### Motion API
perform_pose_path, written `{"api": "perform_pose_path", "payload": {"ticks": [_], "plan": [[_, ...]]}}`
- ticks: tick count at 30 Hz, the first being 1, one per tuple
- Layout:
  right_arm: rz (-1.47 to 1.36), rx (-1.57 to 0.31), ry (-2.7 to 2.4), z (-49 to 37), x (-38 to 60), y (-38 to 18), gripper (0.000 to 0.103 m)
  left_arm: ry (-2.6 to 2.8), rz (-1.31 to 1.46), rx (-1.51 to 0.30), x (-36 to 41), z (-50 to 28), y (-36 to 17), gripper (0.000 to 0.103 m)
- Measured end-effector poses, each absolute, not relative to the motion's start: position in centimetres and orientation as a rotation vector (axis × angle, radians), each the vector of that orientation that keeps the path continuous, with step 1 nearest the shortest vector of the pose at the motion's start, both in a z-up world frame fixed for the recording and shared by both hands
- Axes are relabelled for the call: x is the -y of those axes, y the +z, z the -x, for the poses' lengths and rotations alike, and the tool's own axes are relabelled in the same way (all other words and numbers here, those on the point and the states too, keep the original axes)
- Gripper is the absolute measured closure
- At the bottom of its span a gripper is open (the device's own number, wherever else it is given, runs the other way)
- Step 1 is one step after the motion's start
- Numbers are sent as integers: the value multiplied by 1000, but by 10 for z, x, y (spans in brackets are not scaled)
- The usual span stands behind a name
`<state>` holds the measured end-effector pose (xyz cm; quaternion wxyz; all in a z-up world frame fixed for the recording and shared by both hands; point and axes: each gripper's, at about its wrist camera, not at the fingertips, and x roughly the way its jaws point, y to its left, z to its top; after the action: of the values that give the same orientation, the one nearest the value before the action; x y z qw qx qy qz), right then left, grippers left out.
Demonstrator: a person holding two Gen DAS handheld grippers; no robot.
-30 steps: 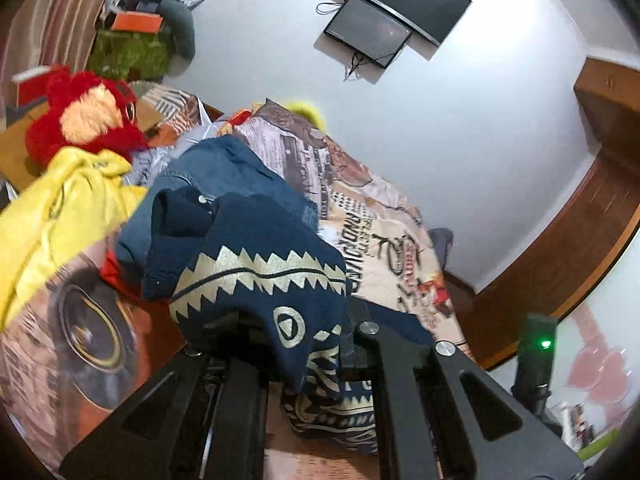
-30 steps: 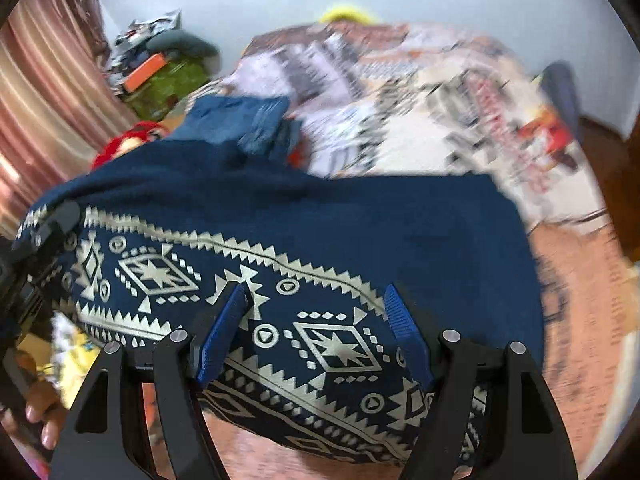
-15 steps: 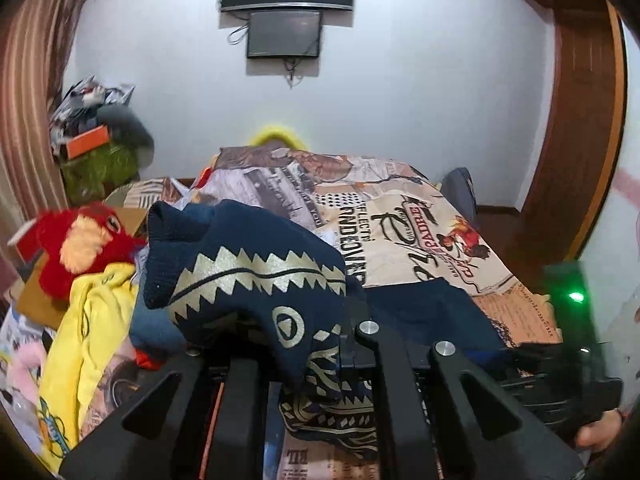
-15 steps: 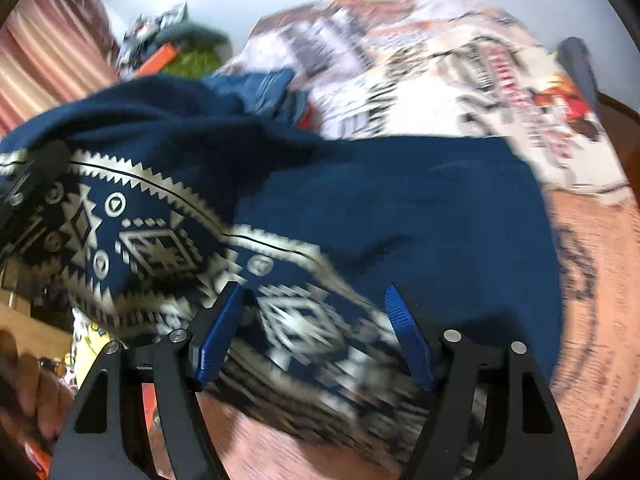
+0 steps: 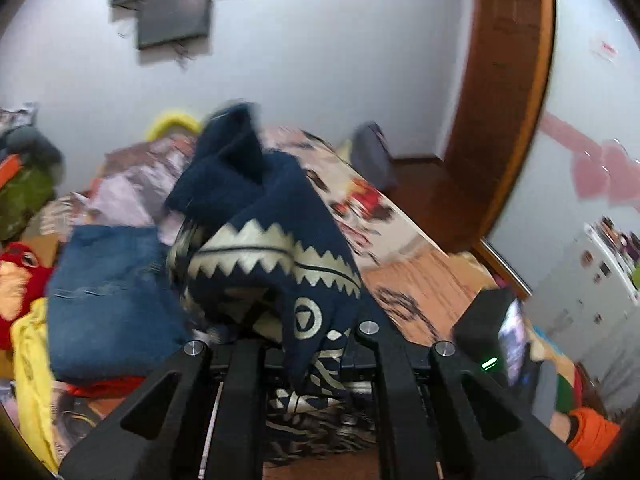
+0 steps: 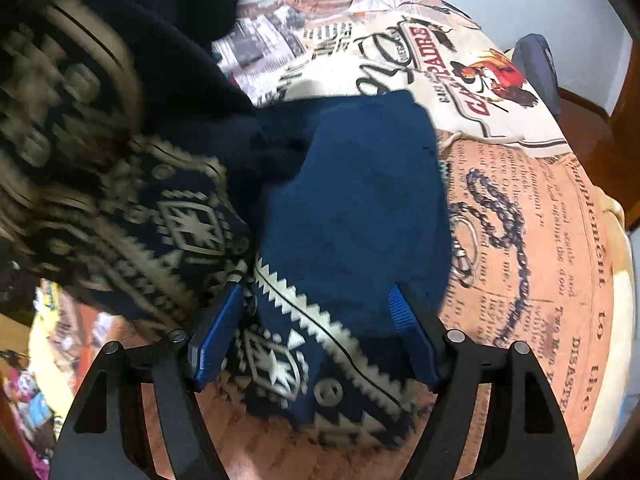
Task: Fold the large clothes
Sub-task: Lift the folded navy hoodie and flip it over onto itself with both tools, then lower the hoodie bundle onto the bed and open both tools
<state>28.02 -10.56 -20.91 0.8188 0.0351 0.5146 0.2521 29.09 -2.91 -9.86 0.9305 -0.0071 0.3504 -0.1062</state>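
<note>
Left hand-held gripper [image 5: 308, 344]: I have its jaws pressed together on a bunched fold of the navy patterned sweater [image 5: 280, 264]; the cloth rises from the pinch and flops forward over the fingers.
Right hand-held gripper [image 6: 316, 332]: spread wide, pinching nothing that I can see. Its blue pads [image 6: 216, 340] stand either side of the sweater's patterned hem, above the cloth; I cannot tell whether they touch it.
Sweater, where it is: partly flat on the bed [image 6: 540, 240], plain navy panel straight ahead of my right jaws, the patterned part lifted and blurred at the left of the right wrist view, where my left hand carries it.
Key relation: the flat panel runs away from my right gripper up the bed, long axis roughly along the pointing line. The raised half is coming across it from the left, so I judge the fold line lies just ahead of the right pads.
Nearer hand: the right, for pinning the hem; the left already has its corner.
Farther off: folded jeans [image 5: 108, 292], a yellow garment [image 5: 32, 368] and a red plush toy [image 5: 16, 276] at the bed's left.
</note>
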Motion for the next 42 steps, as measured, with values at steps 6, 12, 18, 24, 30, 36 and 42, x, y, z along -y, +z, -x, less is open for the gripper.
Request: {"api": "perform_pose_path", "payload": {"ticks": [6,12,18,24,30,36,42], "plan": [[-131,-1083,381,-275,171,-201,32,-342,115,-902,46,-306,-160,95],[-212,-1081,293,-272,205,-195,32,-379,8,-947,68,-289,-196,95],[-205,-1027,271,-258,211,-169,32,-377,-148,-973,83,-271,-208,79],[-165,-970,251,-254,210,-153,32,-316,-137,-1012,75,-265,-182,46],[-178,-920,285,-251,202,-134,33,-366,39,-917,32,-247,-129,33],[-216,-882,353,-255,186,-115,32,-231,82,-791,-27,-242,-96,15],[-254,-888,370,-261,156,-117,32,-85,117,-908,-68,-272,-140,14]]}}
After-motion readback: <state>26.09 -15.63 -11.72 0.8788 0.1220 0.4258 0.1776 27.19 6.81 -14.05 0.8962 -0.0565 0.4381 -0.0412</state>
